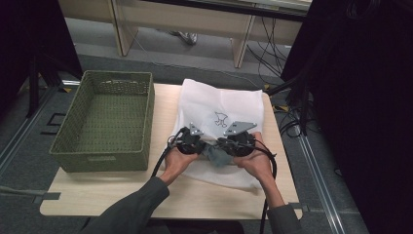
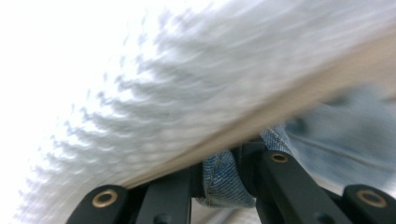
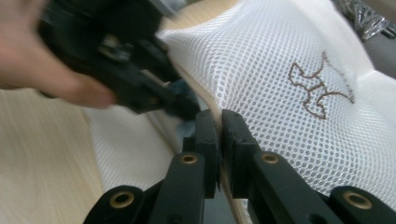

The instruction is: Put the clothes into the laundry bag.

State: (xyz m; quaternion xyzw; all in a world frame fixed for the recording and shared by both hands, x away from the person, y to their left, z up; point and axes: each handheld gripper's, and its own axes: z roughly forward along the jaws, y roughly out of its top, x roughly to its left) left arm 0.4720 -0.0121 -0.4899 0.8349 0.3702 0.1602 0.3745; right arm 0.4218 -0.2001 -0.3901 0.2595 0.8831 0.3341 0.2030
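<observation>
The table [image 1: 112, 192] is pale wood. A green basket [image 1: 104, 122] sits on its left side, and there is nothing in the part of it I can see. Just beside the basket lies a big white mesh bag [image 1: 229, 105] with a small brown drawing [image 3: 320, 88] on it. A bit of blue jeans cloth [image 1: 214, 155] pokes out at the near edge of the bag, between the two hands.

The right gripper [image 3: 219, 126] has its jaws pressed together on the zipper edge of the bag. It holds the bag's mouth in place. The left gripper [image 2: 238, 161] pinches a fold of the blue cloth [image 2: 224, 182] right at that edge. Its picture is blurry, so I think the pinch is tight, but I am not fully sure.

Here is what could go wrong. The left gripper holds only a small fold, so the cloth may slip out if it is pushed fast. The cloth may bunch up at the mouth and get stuck there. If the right gripper lets the edge slip, the mouth falls shut. The two grippers are very close, so they could bump each other. The cloth could also catch in the zipper [image 3: 236, 205].
</observation>
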